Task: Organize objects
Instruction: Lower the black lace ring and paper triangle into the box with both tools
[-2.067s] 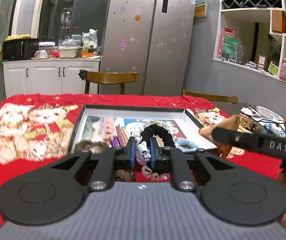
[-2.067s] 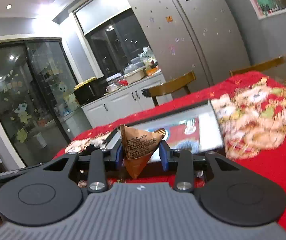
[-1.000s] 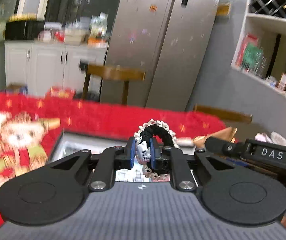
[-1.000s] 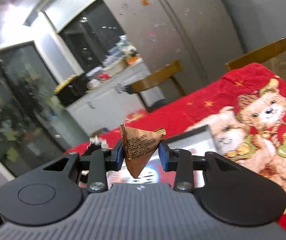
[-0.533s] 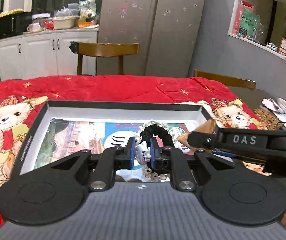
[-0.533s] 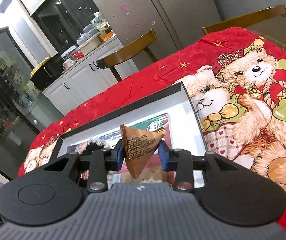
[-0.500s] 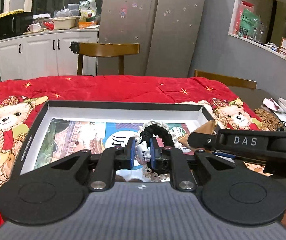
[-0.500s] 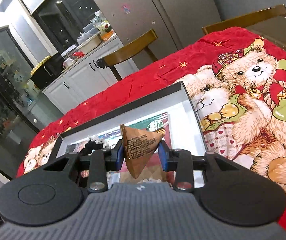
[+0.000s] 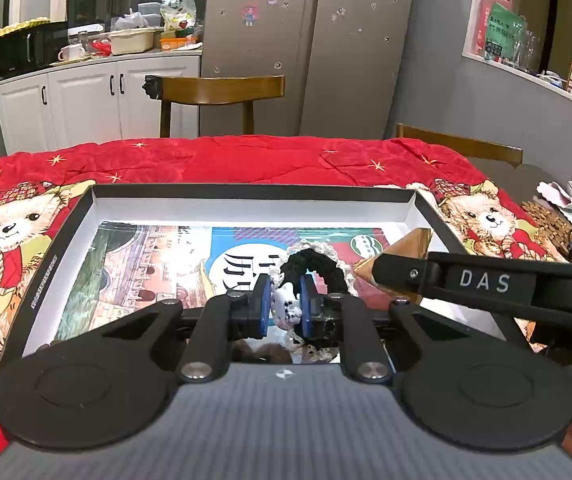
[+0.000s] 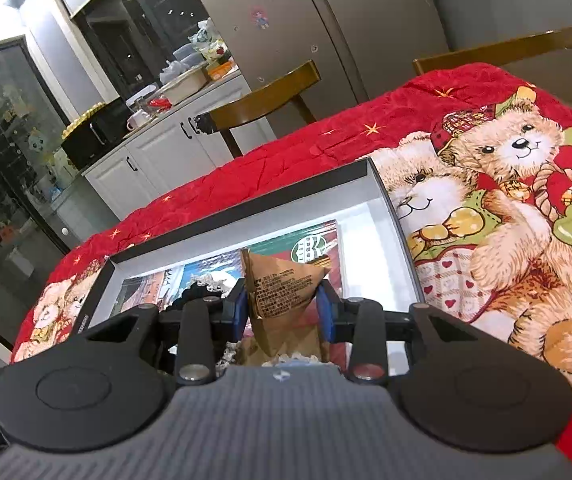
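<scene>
My left gripper (image 9: 283,305) is shut on a black hair scrunchie (image 9: 328,266) with white lace trim and a small white cat charm. It hangs just above the floor of a shallow black-rimmed box (image 9: 246,191) lined with a colourful picture. My right gripper (image 10: 282,307) is shut on a brown triangular paper packet (image 10: 282,286), held over the right part of the same box (image 10: 390,216). In the left wrist view the right gripper (image 9: 374,270) reaches in from the right, black and marked DAS, with the packet (image 9: 410,242) at its tip. The scrunchie (image 10: 196,294) shows left of the packet.
The box lies on a red blanket (image 9: 246,156) printed with teddy bears (image 10: 518,148). Wooden chairs (image 9: 214,88) stand behind the table, before a grey fridge (image 9: 310,40) and white cabinets (image 9: 86,100). Cork mats (image 9: 546,220) and a cable lie at the table's right end.
Both grippers sank toward the box, each still holding its thing; the view dropped from the fridge to the box's inside. In the last half second they have hardly moved.
</scene>
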`<move>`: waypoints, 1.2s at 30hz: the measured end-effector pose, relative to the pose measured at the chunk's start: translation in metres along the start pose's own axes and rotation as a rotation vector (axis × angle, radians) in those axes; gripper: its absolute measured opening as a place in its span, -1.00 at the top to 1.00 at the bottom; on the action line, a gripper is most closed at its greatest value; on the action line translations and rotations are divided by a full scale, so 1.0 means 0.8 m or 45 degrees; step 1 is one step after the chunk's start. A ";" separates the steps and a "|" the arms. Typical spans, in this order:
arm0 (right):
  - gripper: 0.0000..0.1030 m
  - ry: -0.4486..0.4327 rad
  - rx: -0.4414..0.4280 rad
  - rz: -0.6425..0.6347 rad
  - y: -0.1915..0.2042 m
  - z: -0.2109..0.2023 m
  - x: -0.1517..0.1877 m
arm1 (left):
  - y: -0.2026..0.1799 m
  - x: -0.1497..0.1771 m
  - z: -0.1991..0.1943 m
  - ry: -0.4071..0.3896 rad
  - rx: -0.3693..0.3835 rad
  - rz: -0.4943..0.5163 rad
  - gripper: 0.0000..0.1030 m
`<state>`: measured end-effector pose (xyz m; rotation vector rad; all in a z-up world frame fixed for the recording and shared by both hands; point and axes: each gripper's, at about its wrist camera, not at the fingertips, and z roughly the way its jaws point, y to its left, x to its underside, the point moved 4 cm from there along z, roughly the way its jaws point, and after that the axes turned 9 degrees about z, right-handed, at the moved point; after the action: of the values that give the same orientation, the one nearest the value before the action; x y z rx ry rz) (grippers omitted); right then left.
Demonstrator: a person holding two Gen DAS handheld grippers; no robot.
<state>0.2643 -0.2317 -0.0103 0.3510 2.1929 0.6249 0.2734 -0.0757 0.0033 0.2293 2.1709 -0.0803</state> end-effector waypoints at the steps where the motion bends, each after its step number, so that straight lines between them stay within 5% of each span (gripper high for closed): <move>1: 0.24 -0.001 -0.001 -0.005 0.000 0.001 0.000 | 0.000 0.000 0.001 0.000 -0.006 0.003 0.65; 36: 0.24 0.006 0.008 -0.068 0.003 0.011 0.011 | 0.006 0.008 0.011 0.002 -0.090 0.044 0.65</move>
<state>0.2655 -0.2235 -0.0193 0.2941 2.2017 0.5899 0.2780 -0.0718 -0.0068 0.2262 2.1659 0.0160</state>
